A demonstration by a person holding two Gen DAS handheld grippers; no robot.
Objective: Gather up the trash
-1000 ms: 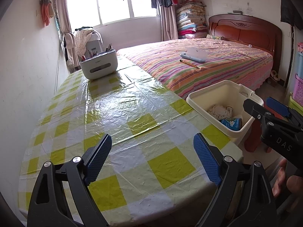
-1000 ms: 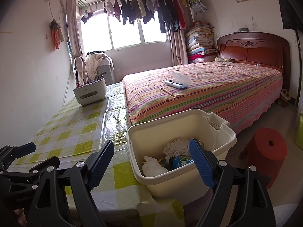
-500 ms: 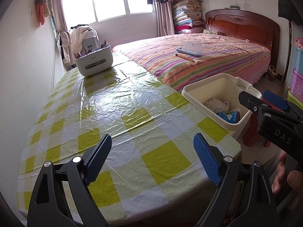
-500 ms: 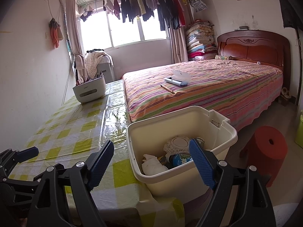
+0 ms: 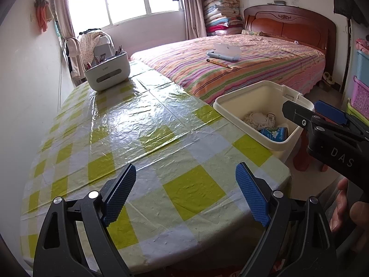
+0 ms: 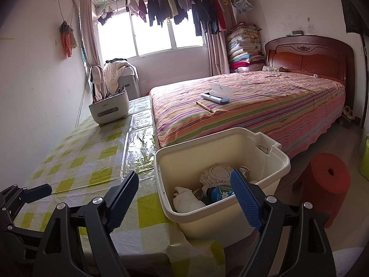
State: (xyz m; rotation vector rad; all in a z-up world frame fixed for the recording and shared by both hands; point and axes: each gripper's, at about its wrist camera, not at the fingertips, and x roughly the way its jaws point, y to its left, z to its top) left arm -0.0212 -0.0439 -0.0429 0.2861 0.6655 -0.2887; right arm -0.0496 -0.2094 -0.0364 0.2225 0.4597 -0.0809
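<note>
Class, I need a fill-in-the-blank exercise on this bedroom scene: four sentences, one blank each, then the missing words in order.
1. Both the left claw and the right claw hold ____.
2. The cream bin sits at the table's edge nearest the ____.
3. The stool on the floor beside the bin is ____ in colour.
4. The pencil lies on the ____.

Missing words: nothing; bed; red; bed

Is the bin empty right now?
No, the bin holds a white wad, a blue-labelled can and a lacy round piece.
</note>
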